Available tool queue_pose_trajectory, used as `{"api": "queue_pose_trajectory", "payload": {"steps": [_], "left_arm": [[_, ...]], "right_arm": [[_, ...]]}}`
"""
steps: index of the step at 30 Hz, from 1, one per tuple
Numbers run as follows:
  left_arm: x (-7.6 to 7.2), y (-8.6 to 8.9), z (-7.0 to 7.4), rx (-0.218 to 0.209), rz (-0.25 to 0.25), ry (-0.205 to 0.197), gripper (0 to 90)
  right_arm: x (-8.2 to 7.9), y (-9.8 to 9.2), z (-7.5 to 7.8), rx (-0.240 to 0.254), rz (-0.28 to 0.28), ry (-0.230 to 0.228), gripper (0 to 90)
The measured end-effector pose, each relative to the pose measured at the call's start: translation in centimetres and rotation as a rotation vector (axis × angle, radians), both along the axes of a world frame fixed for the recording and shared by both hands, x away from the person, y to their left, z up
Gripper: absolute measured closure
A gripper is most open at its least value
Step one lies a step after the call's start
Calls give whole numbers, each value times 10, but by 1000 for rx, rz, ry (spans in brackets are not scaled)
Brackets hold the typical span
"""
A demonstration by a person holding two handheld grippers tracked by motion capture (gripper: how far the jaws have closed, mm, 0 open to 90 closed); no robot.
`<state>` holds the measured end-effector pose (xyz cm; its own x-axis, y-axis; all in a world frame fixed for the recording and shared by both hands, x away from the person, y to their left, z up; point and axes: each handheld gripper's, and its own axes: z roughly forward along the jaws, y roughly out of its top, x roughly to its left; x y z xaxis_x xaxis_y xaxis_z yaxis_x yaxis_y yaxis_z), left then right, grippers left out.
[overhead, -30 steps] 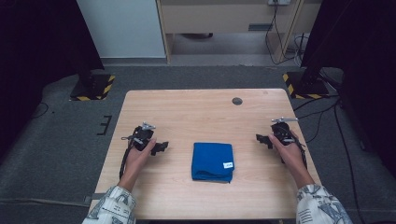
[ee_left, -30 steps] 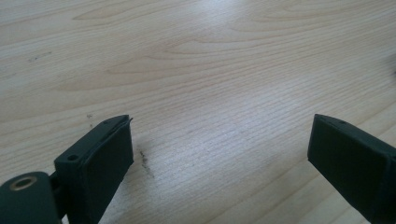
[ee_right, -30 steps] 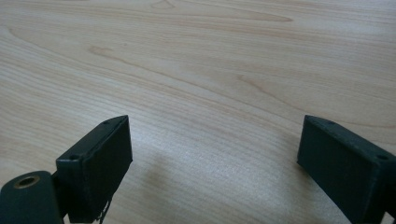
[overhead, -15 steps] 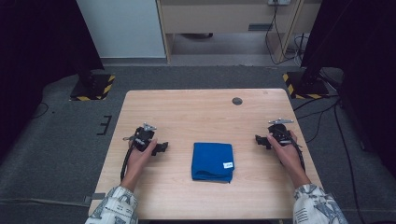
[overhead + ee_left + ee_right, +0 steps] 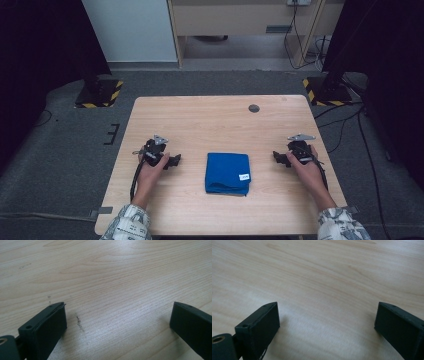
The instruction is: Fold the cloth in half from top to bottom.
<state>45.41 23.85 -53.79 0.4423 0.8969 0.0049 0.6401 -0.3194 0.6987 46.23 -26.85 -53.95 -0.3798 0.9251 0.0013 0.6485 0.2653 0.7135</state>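
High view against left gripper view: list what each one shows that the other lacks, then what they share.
High view alone: the folded blue cloth with its white tag, both hands, the right gripper, a dark round spot on the tabletop.
Left gripper view alone: a small dark scuff in the wood grain, seen between wide-open jaws.
Both: the left gripper and the wooden table.

I see the table (image 5: 220,125) evenly lit from overhead; surroundings far left & right go near black. High view is soft, low-res, w/ slight bending at the edges. In both gripper views there's pale glare on the far wood, grain sharp mid-frame, near jaws a bit blurred, w/ soft shadows beside them.
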Motion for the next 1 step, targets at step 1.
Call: {"api": "queue_pose_trajectory", "payload": {"steps": [1], "left_arm": [[-1,0,0,1,0,0,0]], "right_arm": [[-5,0,0,2,11,0,58]]}}
